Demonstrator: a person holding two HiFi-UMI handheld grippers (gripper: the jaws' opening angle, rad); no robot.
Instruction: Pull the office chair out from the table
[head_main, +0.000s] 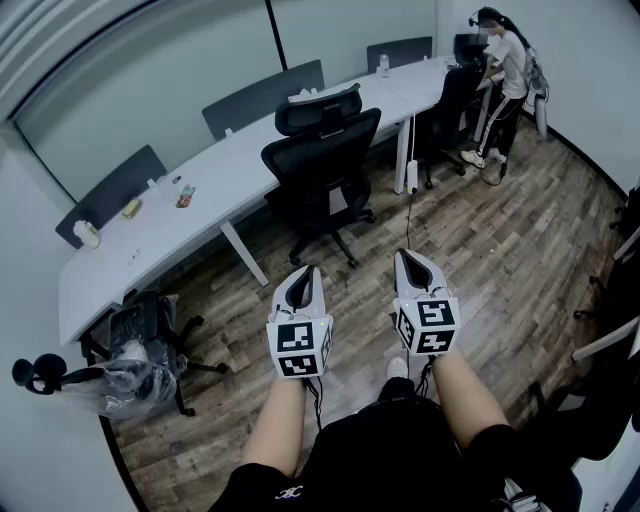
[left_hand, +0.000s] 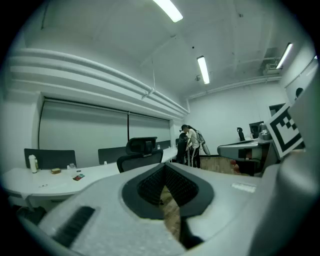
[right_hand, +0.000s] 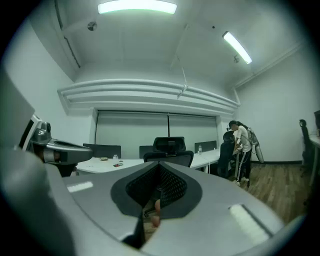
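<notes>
Against the near edge of the white table (head_main: 230, 175), head view: the black office chair (head_main: 322, 160) stands drawn up close, untouched, while the left gripper (head_main: 306, 275) and right gripper (head_main: 408, 262) hover side by side, well short of the table. Left gripper view: jaws closed together with nothing between them, chair ahead at the table. Right gripper view: jaws likewise shut and empty, chair straight ahead. Judged step: approach. The next move calls for advancing to the chair and parting the jaws to take its backrest.

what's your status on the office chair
Left gripper and right gripper shut, empty. Black mesh office chair at long white table, untouched. Thin cable on wood floor beside it.
</notes>
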